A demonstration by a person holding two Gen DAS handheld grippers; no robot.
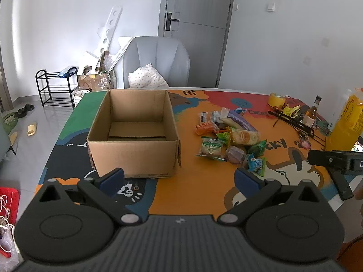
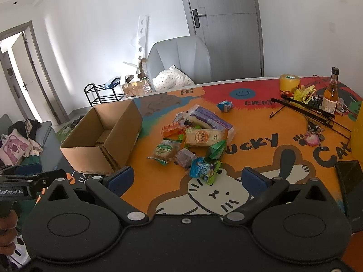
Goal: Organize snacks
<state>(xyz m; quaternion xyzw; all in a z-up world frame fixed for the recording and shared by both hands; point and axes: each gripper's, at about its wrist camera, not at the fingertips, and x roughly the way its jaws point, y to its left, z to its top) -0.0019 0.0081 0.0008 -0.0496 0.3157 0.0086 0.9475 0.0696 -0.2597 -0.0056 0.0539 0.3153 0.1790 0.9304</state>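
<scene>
Snacks (image 2: 195,140) lie heaped on the bench (image 2: 261,165) just right of the empty cardboard box (image 1: 133,133); both the left hand-held gripper (image 1: 179,178) and right hand-held gripper (image 2: 187,179) hover wide open, holding nothing; I'd take the nearest blue-green packet (image 2: 204,168) first, pinching its body squarely.

Lighting, both wrist views: you get bright, even daylight from the left; a soft glare band on the white wall (image 1: 68,22); faint shadows on the table (image 2: 249,136); sharp centres; fisheye bending and dark corners

Cardboard box (image 1: 132,133) left of snack pile (image 1: 229,139), apart
</scene>
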